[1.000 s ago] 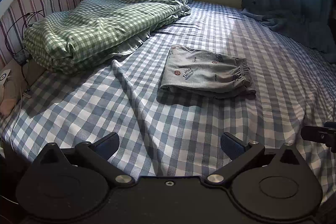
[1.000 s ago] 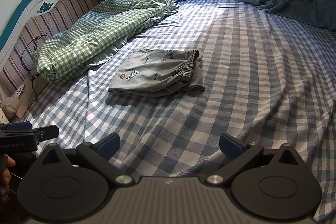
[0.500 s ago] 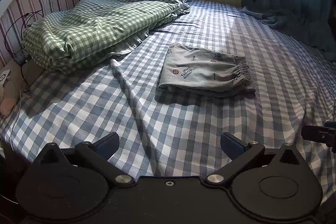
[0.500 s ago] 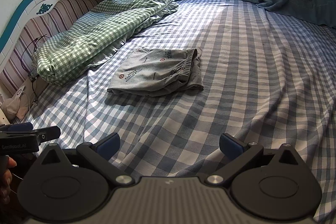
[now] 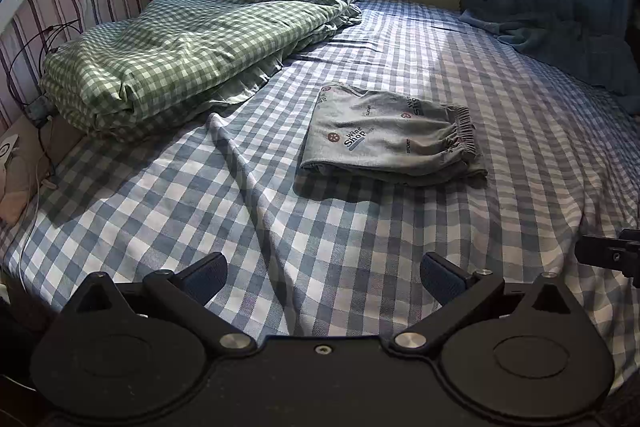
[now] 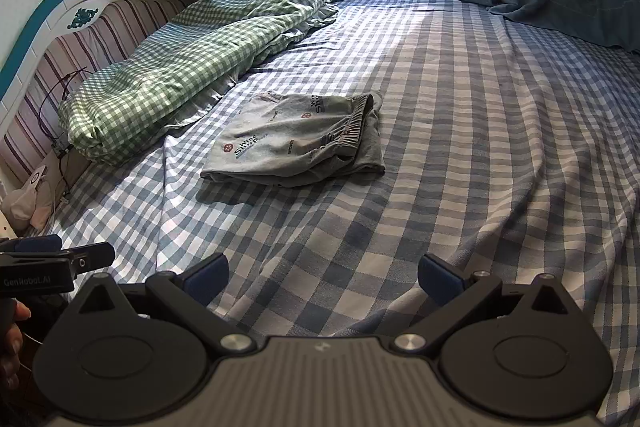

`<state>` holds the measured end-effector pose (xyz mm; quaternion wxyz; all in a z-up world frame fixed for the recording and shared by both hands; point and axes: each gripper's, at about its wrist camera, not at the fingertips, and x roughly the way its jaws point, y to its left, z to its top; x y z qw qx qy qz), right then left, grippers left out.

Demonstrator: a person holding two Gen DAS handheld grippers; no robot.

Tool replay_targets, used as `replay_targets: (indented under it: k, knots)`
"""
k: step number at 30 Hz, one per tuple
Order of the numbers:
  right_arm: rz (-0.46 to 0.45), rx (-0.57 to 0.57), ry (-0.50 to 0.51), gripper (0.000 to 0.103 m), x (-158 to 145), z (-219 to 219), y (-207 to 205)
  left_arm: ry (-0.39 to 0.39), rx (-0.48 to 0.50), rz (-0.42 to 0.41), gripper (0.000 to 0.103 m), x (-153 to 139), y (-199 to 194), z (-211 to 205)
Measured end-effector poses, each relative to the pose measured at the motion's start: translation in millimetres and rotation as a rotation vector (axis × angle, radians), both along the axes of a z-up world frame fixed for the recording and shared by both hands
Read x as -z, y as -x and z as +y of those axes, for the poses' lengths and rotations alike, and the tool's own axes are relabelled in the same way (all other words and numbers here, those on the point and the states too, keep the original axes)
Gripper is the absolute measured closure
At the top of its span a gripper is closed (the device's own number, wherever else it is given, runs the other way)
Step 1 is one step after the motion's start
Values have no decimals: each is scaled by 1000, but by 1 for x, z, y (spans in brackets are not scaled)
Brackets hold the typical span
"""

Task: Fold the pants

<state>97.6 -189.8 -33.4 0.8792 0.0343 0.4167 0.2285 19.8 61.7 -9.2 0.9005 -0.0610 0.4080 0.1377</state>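
1. Left claw (image 5: 323,273) and right claw (image 6: 323,273) both gape wide, holding nothing.
2. Folded grey pants (image 5: 390,139) lie on the bed (image 5: 360,227), well ahead of both.
3. Their lower layers are hidden.

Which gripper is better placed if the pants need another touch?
Neither clearly. The pants lie folded, well ahead of both. The left gripper and right gripper are open, empty and similarly far back.
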Motion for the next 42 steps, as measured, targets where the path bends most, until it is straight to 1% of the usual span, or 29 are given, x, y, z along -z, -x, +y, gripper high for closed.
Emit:
replay_targets:
  k: [9, 17, 20, 23, 26, 29, 34, 42]
  knots:
    - [3, -1, 0, 0, 1, 0, -1, 0, 2, 3, 1, 0, -1, -1]
    - [8, 0, 0, 0, 2, 1, -2, 13, 4, 25, 1, 3, -3, 8]
    - [16, 3, 2, 0, 4, 2, -3, -19, 11, 12, 1, -1, -5, 8]
    - [17, 13, 9, 0, 7, 8, -4, -28, 47, -8, 1, -3, -8, 9]
    - [22, 18, 14, 0, 8, 15, -7, -30, 71, -2, 1, -2, -14, 12]
    - [24, 18, 22, 0, 7, 24, -11, -21, 83, 9, 1, 1, -22, 18]
    - [55, 38, 39, 0, 12, 36, -20, -7, 101, 29, 1, 8, -36, 32]
    - [105, 44, 69, 0, 21, 61, -38, 30, 93, 64, 1, 21, -63, 65]
